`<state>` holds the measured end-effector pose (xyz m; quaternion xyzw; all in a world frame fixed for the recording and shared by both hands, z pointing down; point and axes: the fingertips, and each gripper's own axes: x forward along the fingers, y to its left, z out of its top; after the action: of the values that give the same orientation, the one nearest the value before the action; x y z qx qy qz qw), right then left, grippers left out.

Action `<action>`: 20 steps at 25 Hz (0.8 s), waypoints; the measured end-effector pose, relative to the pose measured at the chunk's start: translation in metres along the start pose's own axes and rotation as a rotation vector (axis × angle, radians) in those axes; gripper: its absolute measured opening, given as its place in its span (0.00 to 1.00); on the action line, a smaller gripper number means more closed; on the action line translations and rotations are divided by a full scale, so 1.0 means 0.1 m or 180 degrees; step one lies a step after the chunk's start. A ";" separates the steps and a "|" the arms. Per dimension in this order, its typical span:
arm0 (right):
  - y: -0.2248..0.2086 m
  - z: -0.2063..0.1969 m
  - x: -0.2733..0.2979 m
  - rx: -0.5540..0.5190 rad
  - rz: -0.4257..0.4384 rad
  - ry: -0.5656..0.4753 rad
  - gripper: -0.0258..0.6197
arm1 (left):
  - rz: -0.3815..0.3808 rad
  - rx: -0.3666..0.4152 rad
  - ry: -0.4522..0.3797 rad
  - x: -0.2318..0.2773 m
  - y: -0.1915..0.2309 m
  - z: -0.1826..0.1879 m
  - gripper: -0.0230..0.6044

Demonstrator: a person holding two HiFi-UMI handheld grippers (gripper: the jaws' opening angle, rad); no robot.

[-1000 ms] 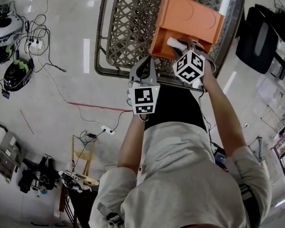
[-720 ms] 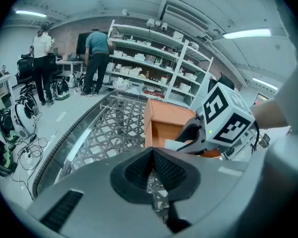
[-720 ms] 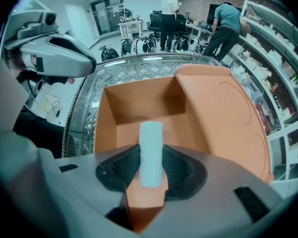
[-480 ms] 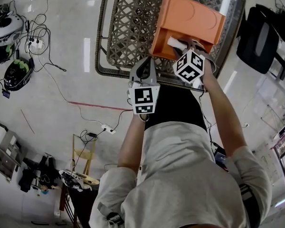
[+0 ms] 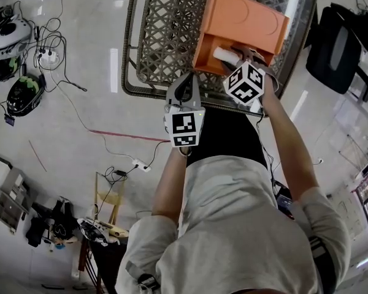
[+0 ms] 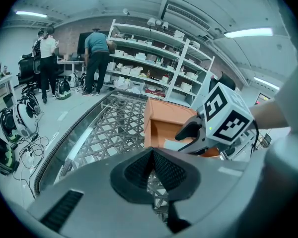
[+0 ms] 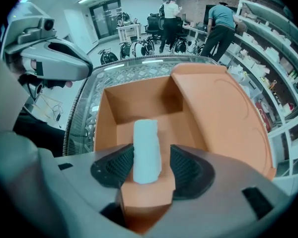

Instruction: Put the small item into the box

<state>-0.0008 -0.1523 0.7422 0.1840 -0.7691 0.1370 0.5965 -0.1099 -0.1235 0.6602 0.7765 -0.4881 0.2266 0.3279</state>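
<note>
White oblong item point(image 7: 146, 150), lying lengthwise in open orange box point(image 7: 105, 128), lid folded back

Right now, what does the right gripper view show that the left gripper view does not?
Only the right gripper view looks down into the orange box: the white item lies there between the jaws of the right gripper, which have just been opening, with a gap beside it. Only the left gripper view shows the left gripper, jaws together with nothing between them, and the right gripper's marker cube from outside. Both show the orange box, the lattice table and the shelves with people behind.
</note>
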 end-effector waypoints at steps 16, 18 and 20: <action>-0.08 0.13 -1.00 0.0542 -0.0264 -0.1008 0.41 | -0.0042 0.0117 -0.0285 -0.22 -0.45 0.48 0.05; -0.07 0.14 -1.18 0.0668 -0.0343 -0.1199 0.38 | -0.0071 0.0163 -0.0326 -0.24 -0.56 0.56 0.05; -0.08 0.13 -1.38 0.0846 -0.0430 -0.1405 0.31 | -0.0086 0.0190 -0.0384 -0.28 -0.66 0.66 0.05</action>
<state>0.0215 -0.1484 0.6051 0.3370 -0.8419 0.1532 0.3927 -0.0594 -0.1344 0.5777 0.8047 -0.4894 0.1894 0.2776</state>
